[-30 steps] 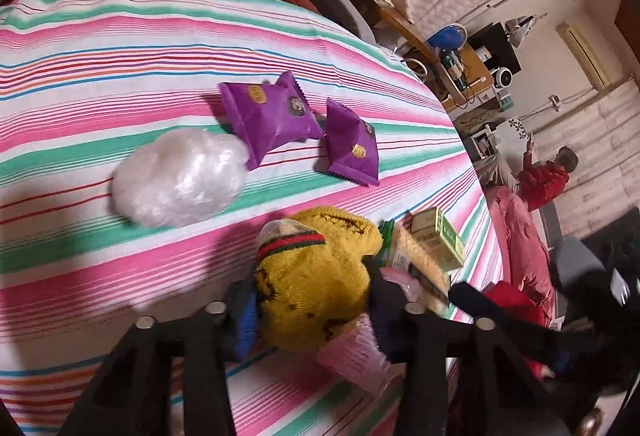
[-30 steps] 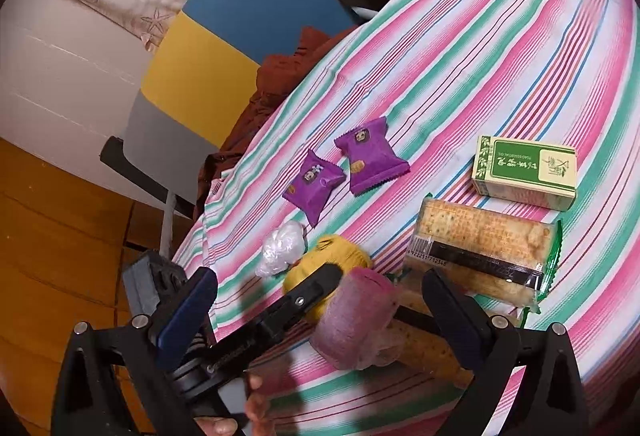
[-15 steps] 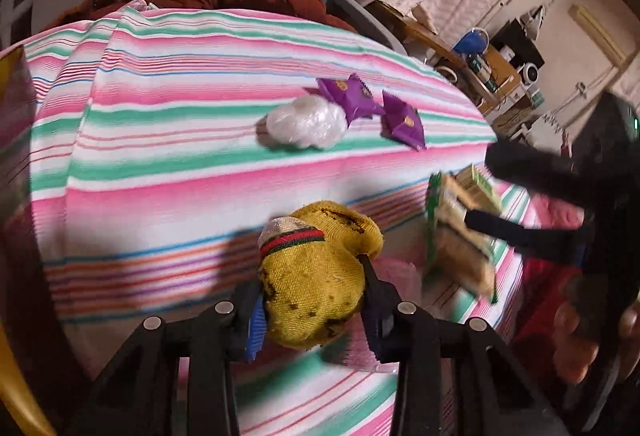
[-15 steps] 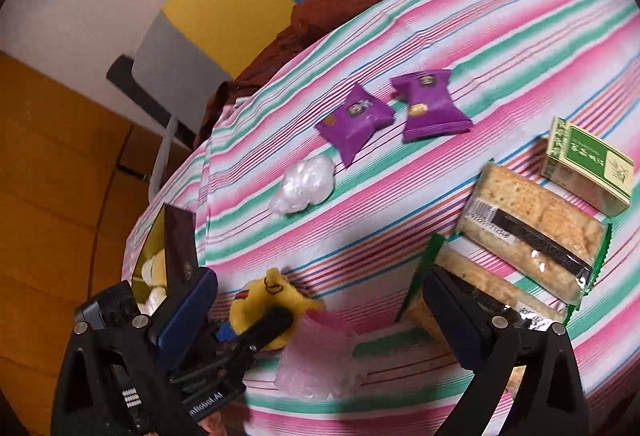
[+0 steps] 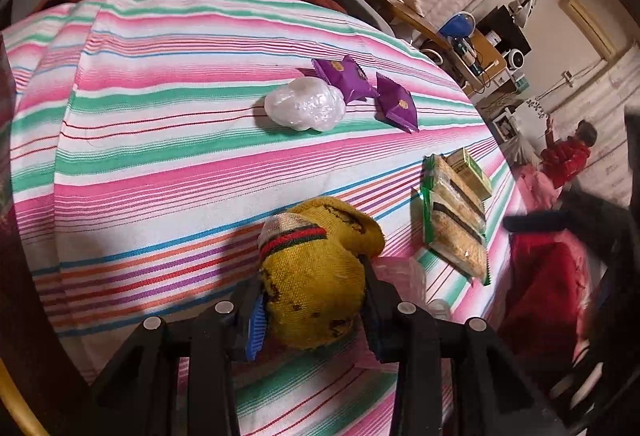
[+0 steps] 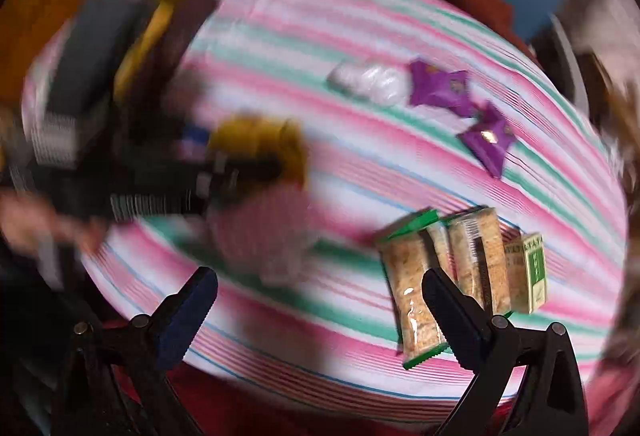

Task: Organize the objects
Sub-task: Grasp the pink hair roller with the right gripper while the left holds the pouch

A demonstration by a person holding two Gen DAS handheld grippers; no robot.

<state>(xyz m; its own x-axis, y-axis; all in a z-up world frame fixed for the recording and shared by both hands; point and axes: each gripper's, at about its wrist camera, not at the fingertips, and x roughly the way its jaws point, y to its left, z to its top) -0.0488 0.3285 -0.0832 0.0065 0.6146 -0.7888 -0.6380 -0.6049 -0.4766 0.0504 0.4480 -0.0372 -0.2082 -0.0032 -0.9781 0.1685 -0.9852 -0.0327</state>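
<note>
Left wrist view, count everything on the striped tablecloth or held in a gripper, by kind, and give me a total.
Purple snack packets: 2
Cracker packs: 2
Green box: 1
White crumpled plastic bag: 1
Pink foam net: 1
Yellow knitted toy, held in the left gripper: 1
Total: 8
</note>
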